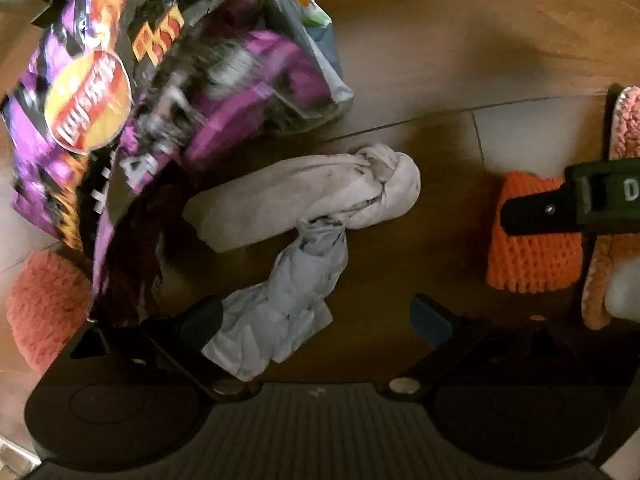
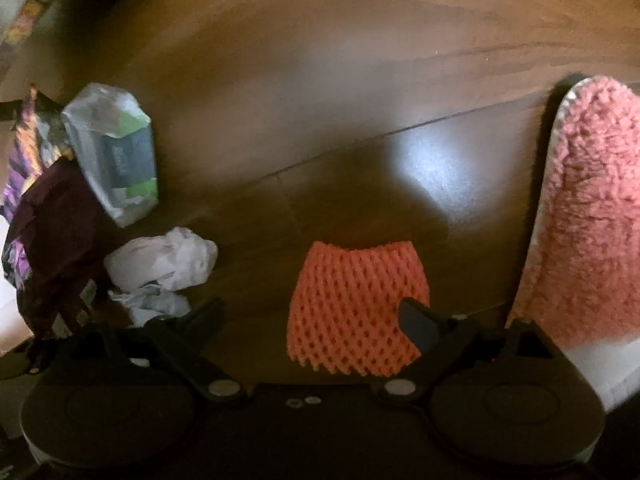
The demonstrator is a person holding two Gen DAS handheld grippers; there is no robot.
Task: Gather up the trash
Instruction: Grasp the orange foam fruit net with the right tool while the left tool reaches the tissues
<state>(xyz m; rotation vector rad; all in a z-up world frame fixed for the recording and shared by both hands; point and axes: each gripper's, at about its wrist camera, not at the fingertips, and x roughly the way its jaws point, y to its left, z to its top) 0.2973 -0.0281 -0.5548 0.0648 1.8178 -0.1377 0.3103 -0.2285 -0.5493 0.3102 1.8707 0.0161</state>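
Dim wooden floor [image 2: 320, 60] below. Left gripper [image 1: 316, 320] spread wide over crumpled grey paper [image 1: 288, 300], left finger touching it, nothing clamped; pale twisted tissue [image 1: 320, 196] just beyond, purple chip bag [image 1: 100, 120] further left. Right gripper [image 2: 312, 316] equally wide, empty, above orange foam net [image 2: 352, 304]; pink fuzzy slipper [image 2: 592, 208] toward right.

I count one purple chip bag [image 1: 88, 92]; one clear packet [image 2: 114, 152] with green on it, just beside the chip bag; two crumpled tissues, a white one [image 1: 304, 196] and a grey one [image 1: 288, 300], touching each other; one orange foam net [image 2: 356, 308]; two fuzzy pink slippers, one at the left [image 1: 44, 304] and one at the right [image 2: 592, 208]; that makes seven things on my floor [image 2: 320, 80].
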